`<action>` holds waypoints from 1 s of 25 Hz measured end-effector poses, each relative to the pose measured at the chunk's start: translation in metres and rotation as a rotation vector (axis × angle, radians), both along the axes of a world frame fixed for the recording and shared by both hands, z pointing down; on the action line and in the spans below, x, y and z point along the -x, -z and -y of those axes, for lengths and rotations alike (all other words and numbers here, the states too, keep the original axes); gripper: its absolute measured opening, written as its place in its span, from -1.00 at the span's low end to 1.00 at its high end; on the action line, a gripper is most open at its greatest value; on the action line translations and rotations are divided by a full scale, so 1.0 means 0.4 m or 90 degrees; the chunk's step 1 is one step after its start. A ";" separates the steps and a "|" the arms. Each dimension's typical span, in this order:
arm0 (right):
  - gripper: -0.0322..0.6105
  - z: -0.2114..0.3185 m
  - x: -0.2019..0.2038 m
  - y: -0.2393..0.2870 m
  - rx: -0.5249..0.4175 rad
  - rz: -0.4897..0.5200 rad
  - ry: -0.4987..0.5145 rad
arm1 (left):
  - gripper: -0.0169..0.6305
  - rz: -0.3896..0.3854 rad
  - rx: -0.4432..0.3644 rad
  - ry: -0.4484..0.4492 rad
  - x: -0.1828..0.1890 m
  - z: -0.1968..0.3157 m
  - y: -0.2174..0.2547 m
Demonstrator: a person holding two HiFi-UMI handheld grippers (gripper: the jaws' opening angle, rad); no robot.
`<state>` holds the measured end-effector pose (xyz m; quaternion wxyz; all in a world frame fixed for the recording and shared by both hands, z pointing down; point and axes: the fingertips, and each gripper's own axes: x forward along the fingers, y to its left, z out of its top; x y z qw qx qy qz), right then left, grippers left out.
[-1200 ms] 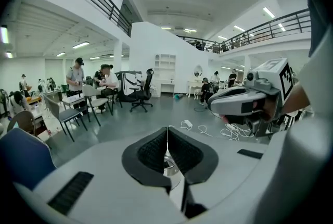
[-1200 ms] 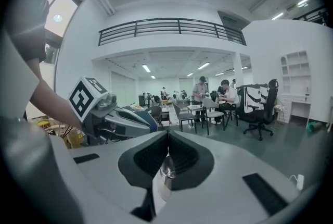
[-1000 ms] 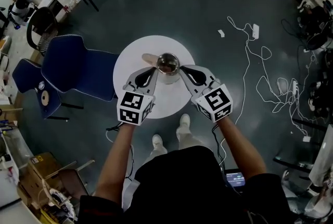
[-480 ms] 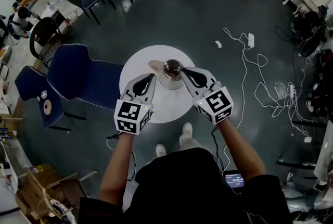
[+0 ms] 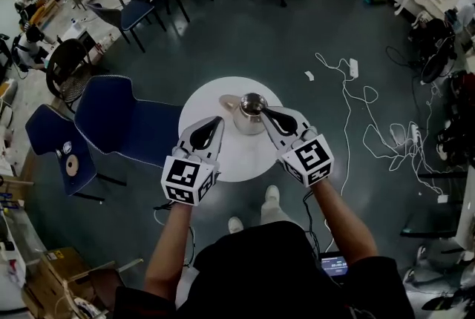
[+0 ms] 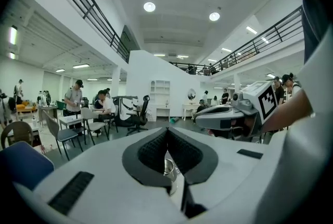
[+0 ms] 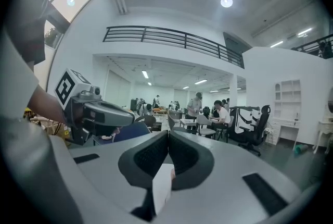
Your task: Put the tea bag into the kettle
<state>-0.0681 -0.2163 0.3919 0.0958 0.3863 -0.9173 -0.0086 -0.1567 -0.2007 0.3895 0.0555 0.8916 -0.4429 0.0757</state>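
Tea bag point(image 7: 162, 186): white paper piece, pinched between the closed jaws of the right tool point(image 5: 266, 114). That tool's tip sits just beside the right side of the steel kettle point(image 5: 251, 114). Left tool point(image 5: 216, 122): jaws together, nothing held, near the kettle's left side but apart from it. The kettle has a pale handle to its left and stands on a round white bench point(image 5: 230, 156), toward the far edge. Blue chair point(image 5: 126, 117) left of the bench. White cables point(image 5: 356, 99) on the floor, right.
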 end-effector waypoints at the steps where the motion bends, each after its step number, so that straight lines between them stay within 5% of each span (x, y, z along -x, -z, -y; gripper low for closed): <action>1: -0.84 -0.011 0.008 0.004 -0.003 0.001 -0.003 | -0.90 0.002 -0.004 -0.005 0.005 -0.012 0.002; 25: -0.84 -0.244 0.132 0.093 -0.049 -0.005 -0.038 | -0.90 -0.020 -0.040 -0.063 0.089 -0.231 0.062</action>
